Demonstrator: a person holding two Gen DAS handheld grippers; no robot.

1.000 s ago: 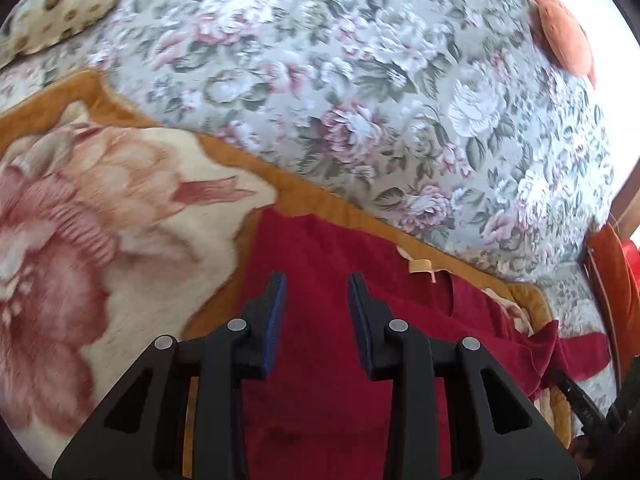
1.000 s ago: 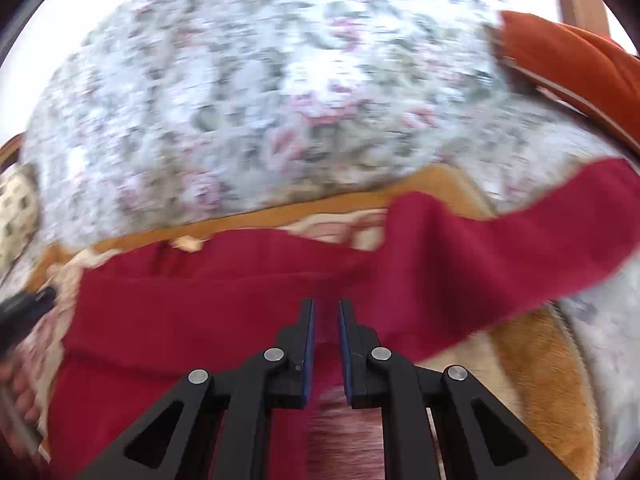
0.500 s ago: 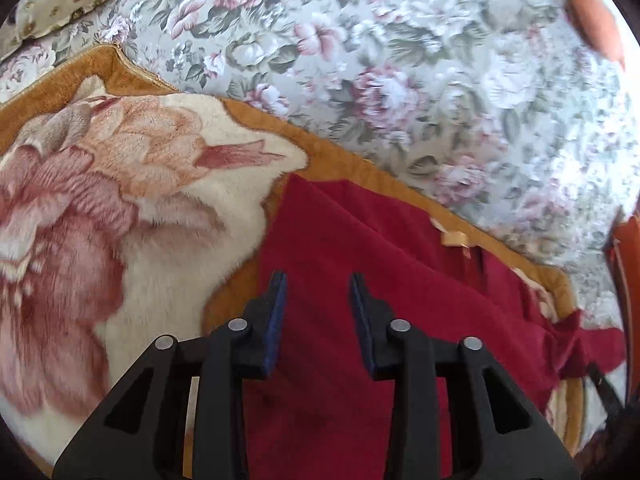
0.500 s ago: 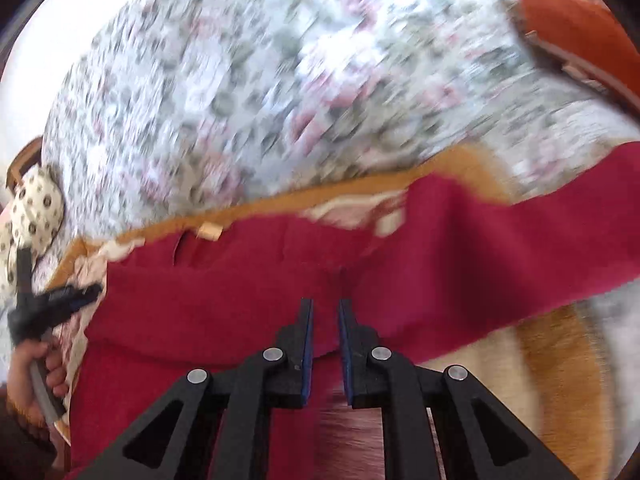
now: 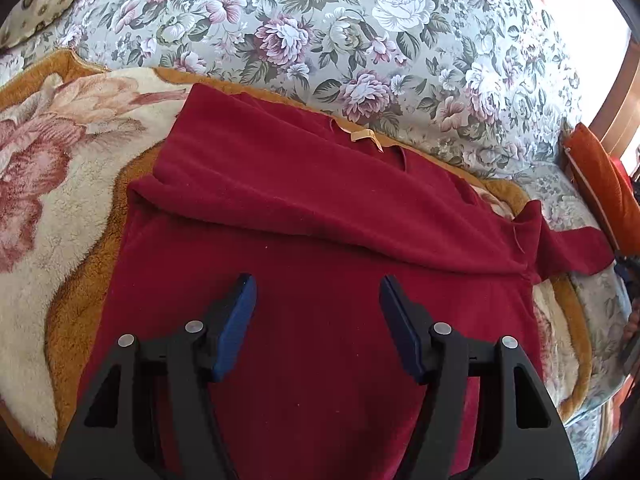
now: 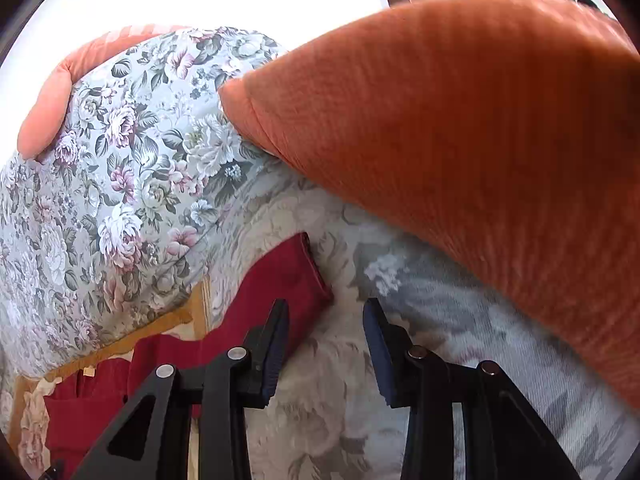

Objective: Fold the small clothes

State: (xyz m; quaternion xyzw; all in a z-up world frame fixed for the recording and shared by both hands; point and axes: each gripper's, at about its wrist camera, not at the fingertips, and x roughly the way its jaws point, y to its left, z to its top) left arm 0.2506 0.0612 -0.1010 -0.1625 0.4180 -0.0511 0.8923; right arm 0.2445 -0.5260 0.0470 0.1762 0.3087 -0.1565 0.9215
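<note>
A dark red long-sleeved top [image 5: 320, 208] lies spread on a cream and orange flowered blanket [image 5: 52, 184], its upper part folded down over the body, a tan neck label [image 5: 362, 135] showing. My left gripper [image 5: 316, 292] hovers over the top's body, its jaws opening with only flat cloth below them. In the right wrist view the red sleeve [image 6: 280, 292] stretches onto the sofa seat. My right gripper [image 6: 326, 314] is just past the cuff, jaws opening, nothing pinched; the left finger [image 6: 276, 336] overlaps the sleeve's edge.
A floral sofa back [image 5: 360, 40] rises behind the blanket. A big orange cushion [image 6: 460, 140] leans close on the right of the right gripper, and a peach cushion [image 6: 52, 108] sits on top of the sofa back. A spotted pillow [image 5: 36, 4] lies at the far left.
Both grippers have opened. The right one let go of the red cloth and swung right along the sleeve to its cuff near the orange cushion. The left one moved right, over the top's body.
</note>
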